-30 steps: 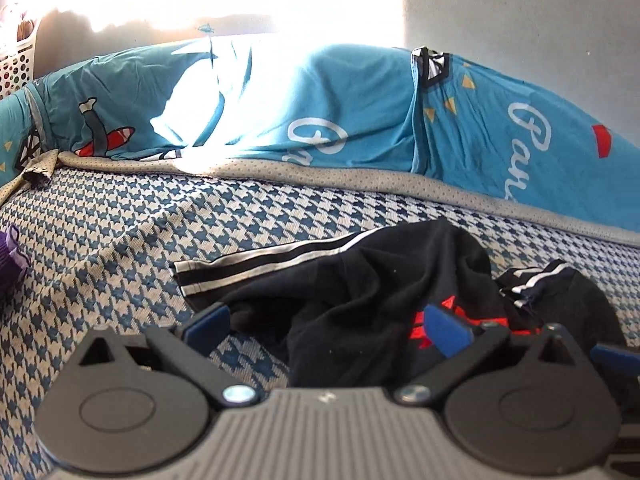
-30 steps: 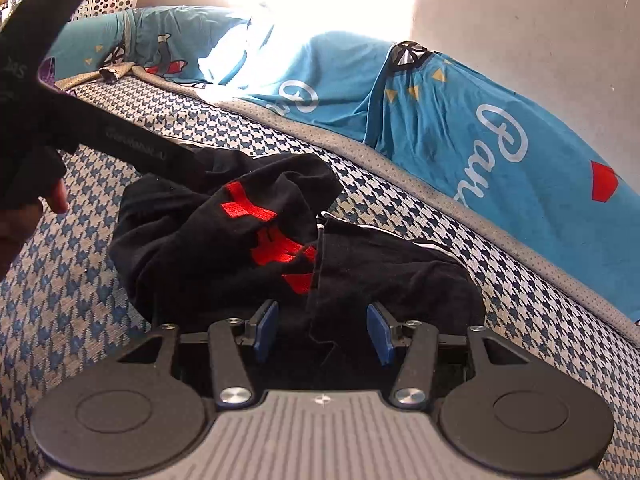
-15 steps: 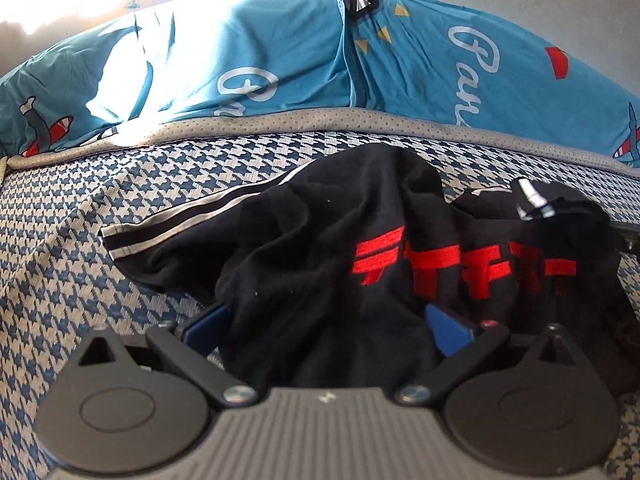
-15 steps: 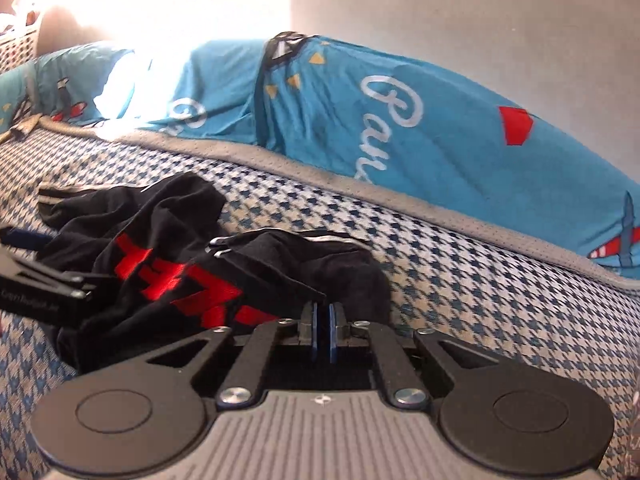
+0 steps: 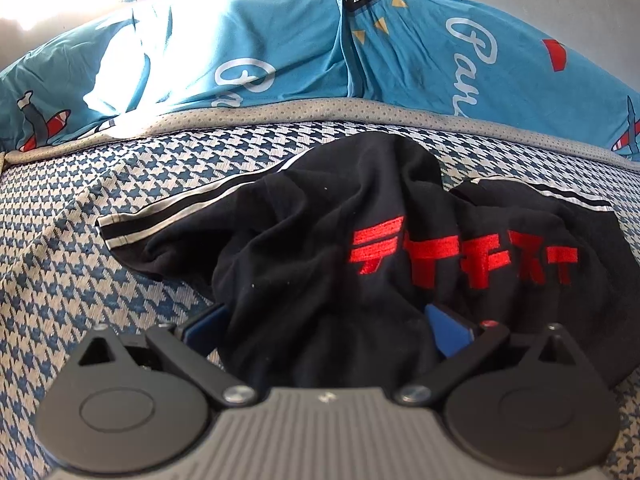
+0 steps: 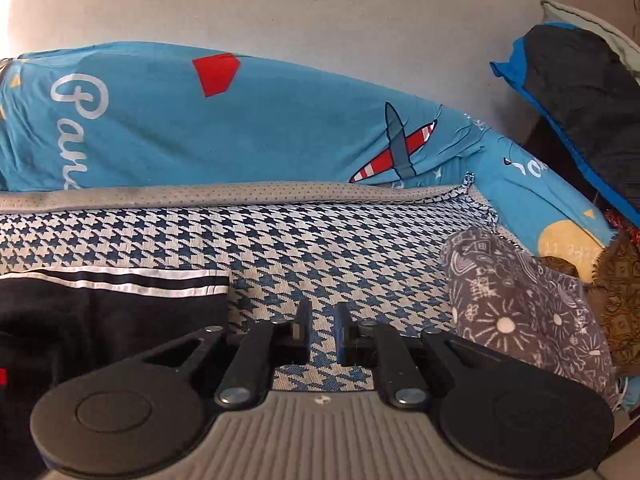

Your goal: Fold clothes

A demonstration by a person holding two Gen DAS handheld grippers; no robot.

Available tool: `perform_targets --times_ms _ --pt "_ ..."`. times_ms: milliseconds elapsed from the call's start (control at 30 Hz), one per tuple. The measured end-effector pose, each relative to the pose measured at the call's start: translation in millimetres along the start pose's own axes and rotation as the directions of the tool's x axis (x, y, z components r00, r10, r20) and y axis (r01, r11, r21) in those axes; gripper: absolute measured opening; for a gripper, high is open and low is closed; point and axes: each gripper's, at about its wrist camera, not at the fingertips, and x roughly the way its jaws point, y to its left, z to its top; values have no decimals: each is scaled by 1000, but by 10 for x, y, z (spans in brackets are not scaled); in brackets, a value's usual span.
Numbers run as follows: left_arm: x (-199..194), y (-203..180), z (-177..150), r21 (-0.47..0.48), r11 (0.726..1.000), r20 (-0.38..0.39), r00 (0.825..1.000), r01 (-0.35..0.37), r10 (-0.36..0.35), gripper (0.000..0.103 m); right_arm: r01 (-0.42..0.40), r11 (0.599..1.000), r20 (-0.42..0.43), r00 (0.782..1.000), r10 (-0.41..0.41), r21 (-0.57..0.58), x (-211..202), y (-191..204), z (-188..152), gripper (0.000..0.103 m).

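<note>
Garment (image 5: 360, 248) on mat (image 5: 100, 280), bedding (image 5: 280, 52) behind, cloth heap (image 6: 520, 304) at mat's right

Matt black cloth garment (image 5: 304, 264), glossy-looking stripes, on a coarse woven houndstooth cover (image 5: 80, 280).

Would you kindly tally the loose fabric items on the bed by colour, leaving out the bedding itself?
Black with red lettering and white stripes: 1, the black garment
Grey with white print: 1, the grey patterned cloth
Brown patterned: 1, the brown cloth, partly cut off at the edge
Total: 3
</note>
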Motion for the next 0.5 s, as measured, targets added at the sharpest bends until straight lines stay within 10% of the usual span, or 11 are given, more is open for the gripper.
perform_targets --times_ms 167,500 --pt "2 -13 -5 9 1000 -9 1000 -5 5 103 -172 984 17 985 171 55 -15 63 16 19" --pt "-71 11 51 -16 1000 15 1000 6 -6 103 -513 858 -13 858 513 -5 -32 795 -4 19"
